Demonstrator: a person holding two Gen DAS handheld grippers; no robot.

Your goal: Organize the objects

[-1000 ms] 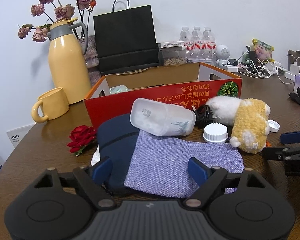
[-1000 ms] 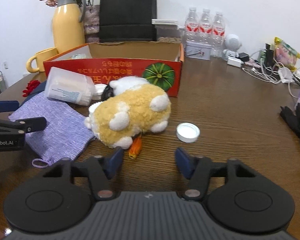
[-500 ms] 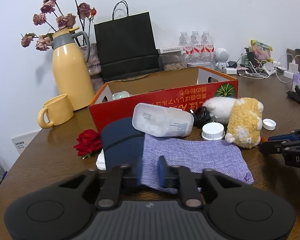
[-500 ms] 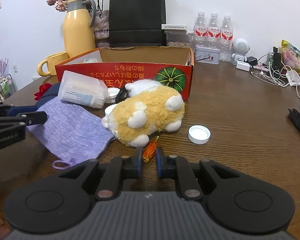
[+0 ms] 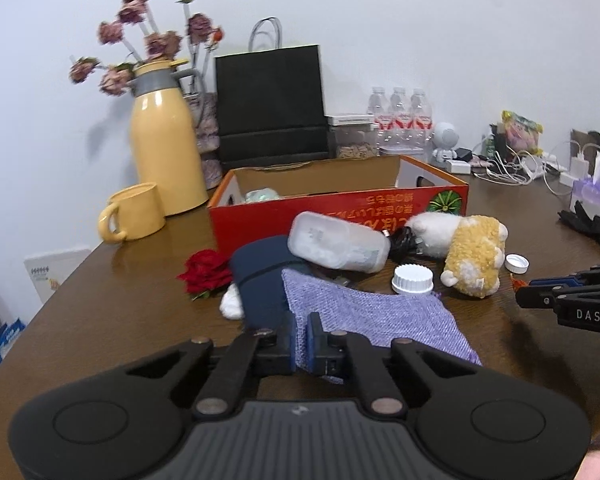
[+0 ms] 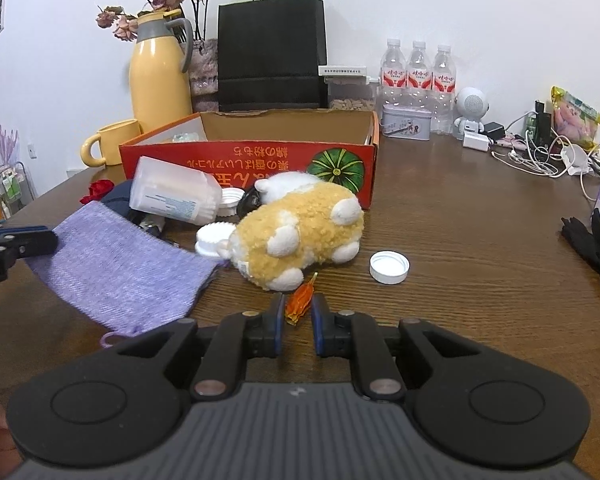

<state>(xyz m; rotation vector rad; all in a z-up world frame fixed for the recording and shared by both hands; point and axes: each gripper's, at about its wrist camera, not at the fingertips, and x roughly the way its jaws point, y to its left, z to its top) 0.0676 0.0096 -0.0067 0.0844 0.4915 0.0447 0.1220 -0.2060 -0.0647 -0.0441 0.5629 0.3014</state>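
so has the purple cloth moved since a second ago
Yes. The left claw has closed on the purple cloth and lifted its near edge off the table, toward the camera.

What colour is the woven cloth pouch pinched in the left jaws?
Lilac purple woven cloth pouch, clearest in the right wrist view.

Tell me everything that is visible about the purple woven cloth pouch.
The purple woven cloth pouch is flat, rectangular and coarse, with a small loop at one corner. It lies on the brown wooden table, partly over a dark blue fabric item. The left gripper is shut on its near edge.
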